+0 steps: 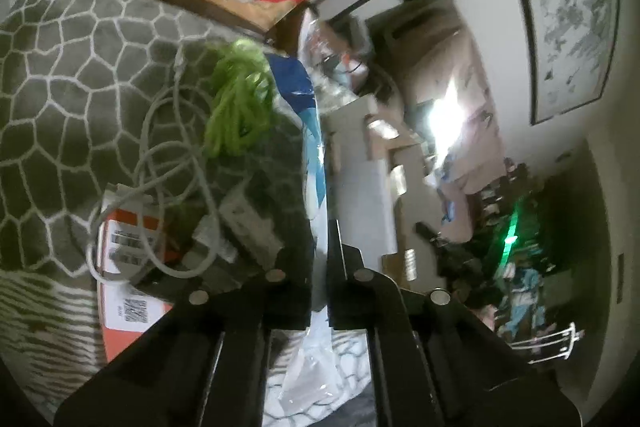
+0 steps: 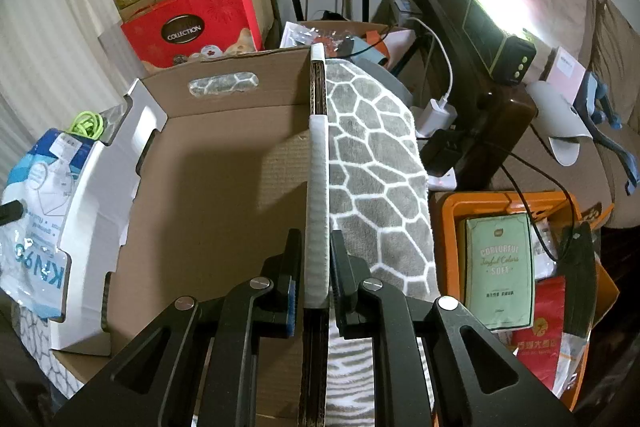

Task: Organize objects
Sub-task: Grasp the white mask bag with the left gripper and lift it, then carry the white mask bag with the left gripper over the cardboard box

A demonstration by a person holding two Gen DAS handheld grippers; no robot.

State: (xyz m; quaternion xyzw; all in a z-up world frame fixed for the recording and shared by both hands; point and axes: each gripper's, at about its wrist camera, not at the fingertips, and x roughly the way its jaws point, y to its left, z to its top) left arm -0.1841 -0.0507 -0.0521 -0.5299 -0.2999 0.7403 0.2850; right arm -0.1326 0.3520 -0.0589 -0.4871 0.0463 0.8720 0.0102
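Right gripper: jaws pinched on the right wall of the cardboard box, gripping the wall's top edge, which runs straight ahead between the fingers.
Box: open-topped, its brown floor spreads to the left of the right gripper; a handle slot shows in the far wall (the patterned cloth is visible through it).
Grey blanket: white-veined, lies just right of the gripped wall, touching it.
Left gripper: jaws narrowed on the edge of a white and blue mask bag, which runs ahead between the fingers.
Mask bag from the right wrist view: hangs far left of the right gripper, outside the box's white left flap (printed KN95).
Green cord: a bundled coil ahead and left of the left gripper, resting on the blanket.
Grey cable: looped loosely, near left of the left fingers, draped over an orange box with barcode labels.
Orange bin: right of the right gripper, holding a pale green packet.
Red gift box: beyond the cardboard box's far wall, ahead and left.
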